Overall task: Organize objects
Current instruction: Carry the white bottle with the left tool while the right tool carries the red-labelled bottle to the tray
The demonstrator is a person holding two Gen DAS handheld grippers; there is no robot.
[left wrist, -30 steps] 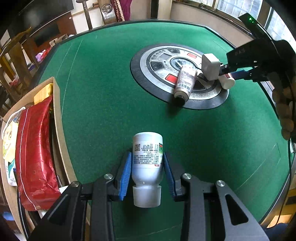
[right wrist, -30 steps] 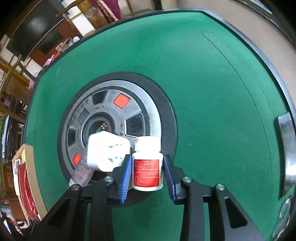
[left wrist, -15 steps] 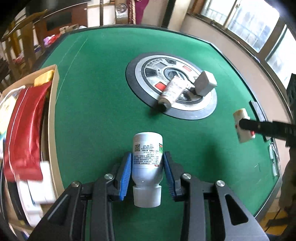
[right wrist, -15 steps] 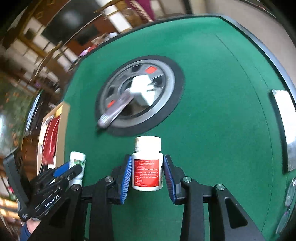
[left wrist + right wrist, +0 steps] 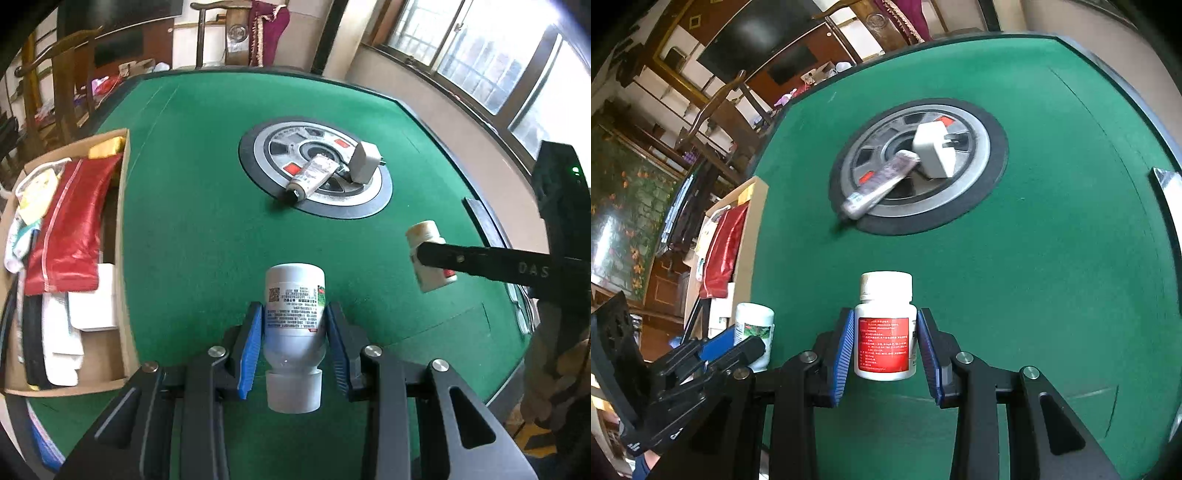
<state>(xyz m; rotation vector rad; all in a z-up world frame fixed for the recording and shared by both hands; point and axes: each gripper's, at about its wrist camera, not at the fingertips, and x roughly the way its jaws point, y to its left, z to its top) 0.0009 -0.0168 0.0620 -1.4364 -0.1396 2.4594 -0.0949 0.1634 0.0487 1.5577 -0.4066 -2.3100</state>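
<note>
Bottles both in hand: white bottle with green label [image 5: 294,317] clamped in left tongs [image 5: 293,345], cap toward the camera, long axis along the fingers; red-label bottle [image 5: 884,338] clamped in right tongs [image 5: 885,349], cap pointing away, same alignment. Blue pads [image 5: 251,350] pressed on either side of each body, narrow gap, nothing loose. Both carried above green tabletop [image 5: 192,229], neither resting on it.

Cardboard box [image 5: 123,236] at left edge of left-wrist frame, already holding red pouch [image 5: 70,229] and white cartons; in right-wrist frame, same box at middle left, beyond the left tongs. Likely destination, so left-hand bottle nearer, box just to its left; right-hand bottle farther, with left tongs between it and the box.

Tube [image 5: 312,175] and white charger [image 5: 364,164] lying on round centre hub [image 5: 314,210], upper middle of both frames, well apart from both tongs, tube's long axis slanting lower left to upper right.
</note>
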